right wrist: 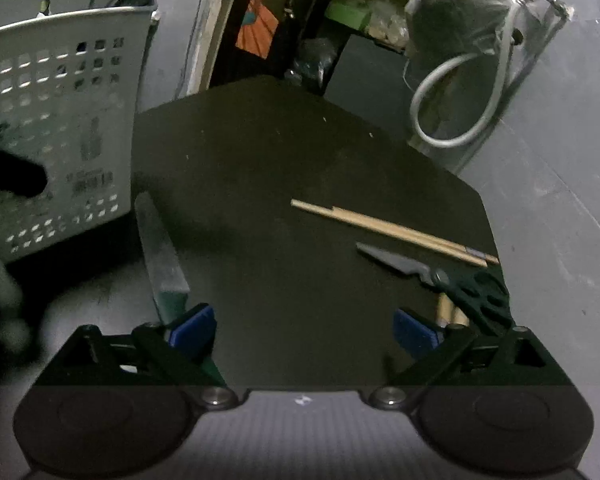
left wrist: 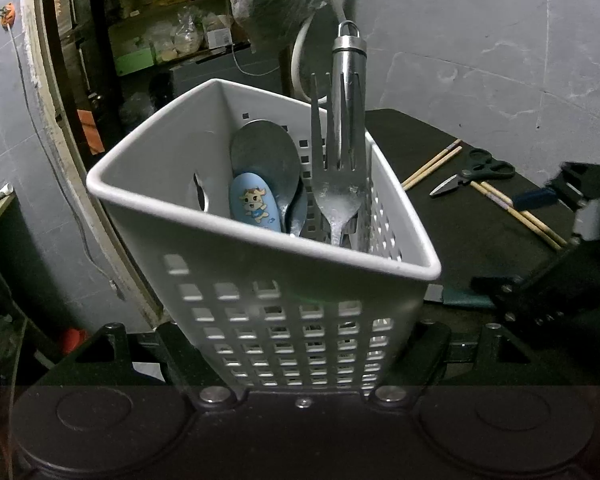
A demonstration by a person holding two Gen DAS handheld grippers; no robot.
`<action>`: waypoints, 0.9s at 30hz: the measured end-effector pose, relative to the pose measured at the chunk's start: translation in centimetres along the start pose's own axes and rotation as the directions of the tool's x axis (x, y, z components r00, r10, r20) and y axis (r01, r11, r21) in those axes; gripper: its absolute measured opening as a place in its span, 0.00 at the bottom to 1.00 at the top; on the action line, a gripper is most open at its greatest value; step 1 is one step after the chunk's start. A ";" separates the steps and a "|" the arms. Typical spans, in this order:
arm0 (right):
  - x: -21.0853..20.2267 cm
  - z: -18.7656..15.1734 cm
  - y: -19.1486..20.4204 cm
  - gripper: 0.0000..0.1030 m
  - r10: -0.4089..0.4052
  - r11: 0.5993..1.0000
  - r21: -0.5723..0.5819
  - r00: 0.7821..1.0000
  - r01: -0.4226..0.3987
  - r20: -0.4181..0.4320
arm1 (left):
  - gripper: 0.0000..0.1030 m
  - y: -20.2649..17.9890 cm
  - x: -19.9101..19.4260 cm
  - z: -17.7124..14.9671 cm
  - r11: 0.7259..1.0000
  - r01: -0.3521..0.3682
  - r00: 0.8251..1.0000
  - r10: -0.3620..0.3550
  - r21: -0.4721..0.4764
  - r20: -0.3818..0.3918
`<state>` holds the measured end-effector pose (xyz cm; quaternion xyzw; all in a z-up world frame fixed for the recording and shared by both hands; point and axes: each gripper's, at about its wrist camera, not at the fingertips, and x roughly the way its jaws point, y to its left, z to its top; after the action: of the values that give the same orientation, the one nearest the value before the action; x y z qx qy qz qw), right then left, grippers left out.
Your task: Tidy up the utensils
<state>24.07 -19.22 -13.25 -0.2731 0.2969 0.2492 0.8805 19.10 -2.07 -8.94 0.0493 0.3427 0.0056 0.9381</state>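
The left tongs (left wrist: 296, 360) are pinching the white perforated plastic utensil basket (left wrist: 260, 248) by its lower walls, holding it up close to the camera and tilted a bit. Sitting inside it: a big steel spoon (left wrist: 266, 156), a blue plastic spoon with a cartoon cow print (left wrist: 255, 202), a steel fork (left wrist: 336, 176) standing tines-up, and a steel tool with a ring-topped handle (left wrist: 349, 56) sticking up behind the fork — can't really tell what that one is from here.

The right tongs (right wrist: 302, 330) are spread wide with nothing between the blue pads (right wrist: 192, 328), hovering over the dark surface (right wrist: 280, 160). Lying on that surface: a knife with a steel blade and green handle (right wrist: 160, 256) just beside the left pad, a pair of wooden chopsticks (right wrist: 388, 230) over to the right, and black-handled scissors (right wrist: 440, 276) right next to them. Another pair of chopsticks (right wrist: 450, 312) is poking out from under the scissor handles.
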 end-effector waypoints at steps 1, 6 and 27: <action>-0.3 -0.2 0.2 0.96 -0.005 1.000 0.005 1.000 0.005 -0.008 | 0.77 0.0 0.0 0.0 1.000 0.001 1.000 -0.001 0.001 0.001; -2.5 -1.1 1.6 0.96 -0.012 1.000 0.006 0.999 0.013 -0.041 | 0.77 0.1 0.0 -0.3 1.000 0.005 1.000 -0.005 0.003 0.005; -0.5 4.1 2.2 0.96 0.114 0.993 0.031 0.993 -0.115 0.032 | 0.76 0.1 -0.3 -0.4 1.000 0.007 1.000 -0.007 0.006 0.013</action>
<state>24.00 -15.17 -10.93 -0.2374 0.3025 0.2987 0.8734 18.64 -1.92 -9.05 0.0511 0.3370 0.0011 0.9401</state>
